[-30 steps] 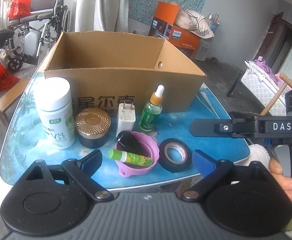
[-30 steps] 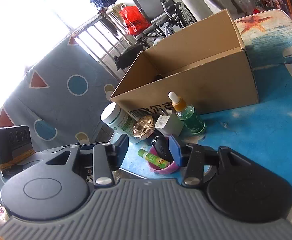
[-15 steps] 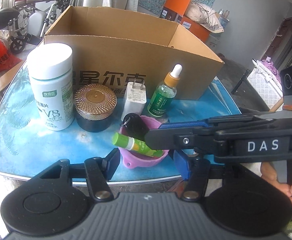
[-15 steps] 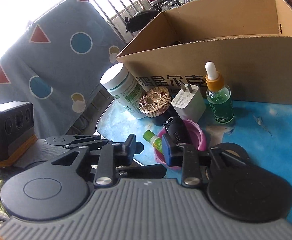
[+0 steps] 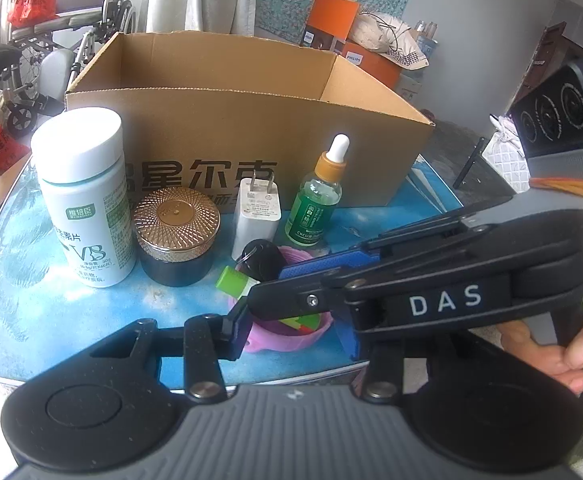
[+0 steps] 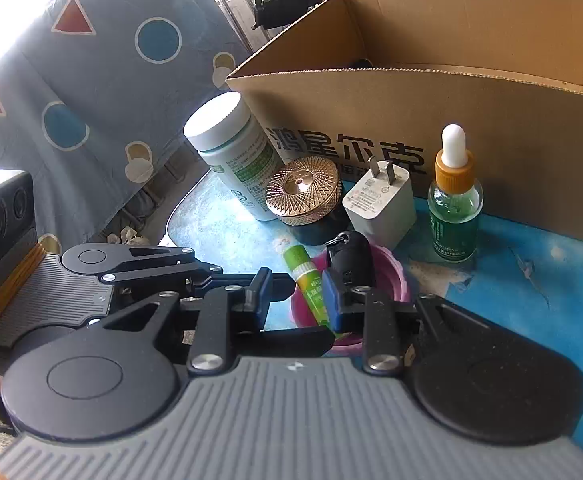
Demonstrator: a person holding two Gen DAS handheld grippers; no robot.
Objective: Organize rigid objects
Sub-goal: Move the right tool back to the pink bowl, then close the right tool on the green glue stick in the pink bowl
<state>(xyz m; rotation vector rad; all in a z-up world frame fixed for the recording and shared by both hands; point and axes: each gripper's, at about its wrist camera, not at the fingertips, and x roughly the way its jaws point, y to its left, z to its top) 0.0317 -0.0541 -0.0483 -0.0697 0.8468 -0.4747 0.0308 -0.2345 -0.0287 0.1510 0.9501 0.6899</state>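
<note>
Left claw [image 5: 293, 330] has just been closing and now brackets the pink soft bowl [image 5: 291, 340] at the table's near edge. Its blue pads sit at the rim's 9 and 3 o'clock, but I cannot tell whether they press yet. The right claw [image 6: 297, 300] has also been closing. Its jaws are narrow but not clamped, with the green lip-balm tube [image 6: 305, 280] between them. That tube leans out of the bowl toward 8 o'clock, beside a black oval key fob [image 6: 351, 260].

From the bowl, a dark jar with a gold lid [image 5: 177, 232] stands at 10 o'clock, with a white pill bottle [image 5: 83, 200] beyond it. A white plug charger [image 5: 257, 212] is at 12, and a green dropper bottle with a white bulb [image 5: 315, 200] at 1. The open brown cardboard box [image 5: 251, 128] sits behind the row on the blue table [image 5: 51, 312].

I judge the job barely begun: every item I can name is still outside the box. Something dark shows just over its wall, too little to identify.
</note>
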